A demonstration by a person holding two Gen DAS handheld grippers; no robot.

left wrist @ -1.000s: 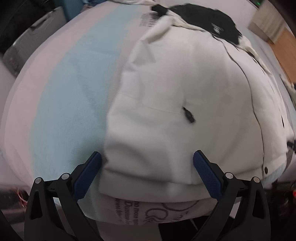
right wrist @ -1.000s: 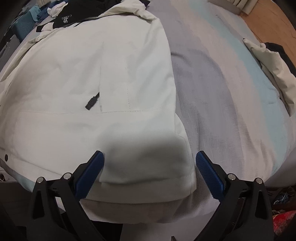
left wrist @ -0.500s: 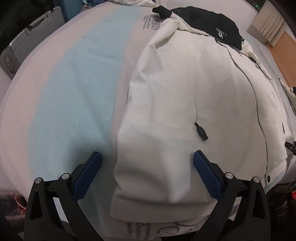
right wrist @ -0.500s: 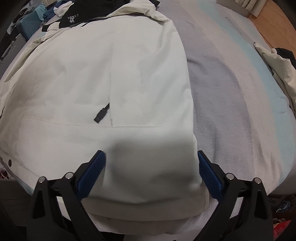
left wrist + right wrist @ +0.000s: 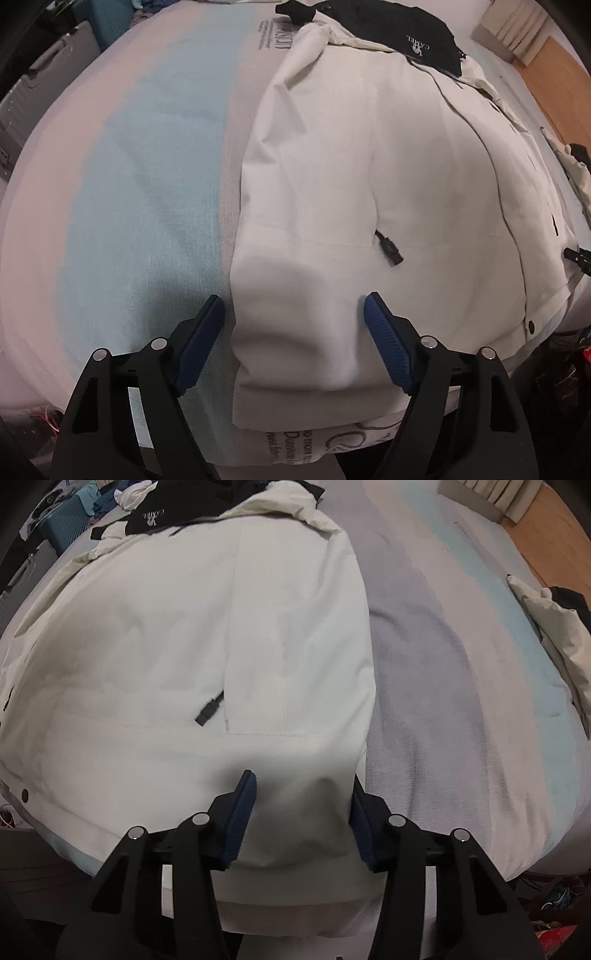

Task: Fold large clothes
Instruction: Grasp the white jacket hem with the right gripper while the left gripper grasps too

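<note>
A large white jacket (image 5: 369, 166) lies flat on the bed, front up, with its black-lined hood (image 5: 406, 33) at the far end. My left gripper (image 5: 293, 314) points down at the near left hem corner. Its jaws are closing, with a shallow ridge of cloth between them; the left pad (image 5: 207, 328) rests on the sheet beside the jacket's edge. My right gripper (image 5: 301, 797) is at the near right hem corner of the jacket (image 5: 184, 627). Its jaws are closing too, and both pads press a raised fold of hem. A black zipper pull (image 5: 208, 710) lies just beyond.
The bed sheet (image 5: 147, 166) has pale blue, grey and pink stripes and shows bare on both sides (image 5: 461, 664). Another pale garment (image 5: 554, 627) lies at the right edge. A grey suitcase (image 5: 33, 96) stands off the left side. Wooden floor (image 5: 554, 524) is at the far right.
Both grippers have narrowed from wide open, the right one much more, gathering the hem into a fold. The left gripper's view has shifted slightly along the hem.
</note>
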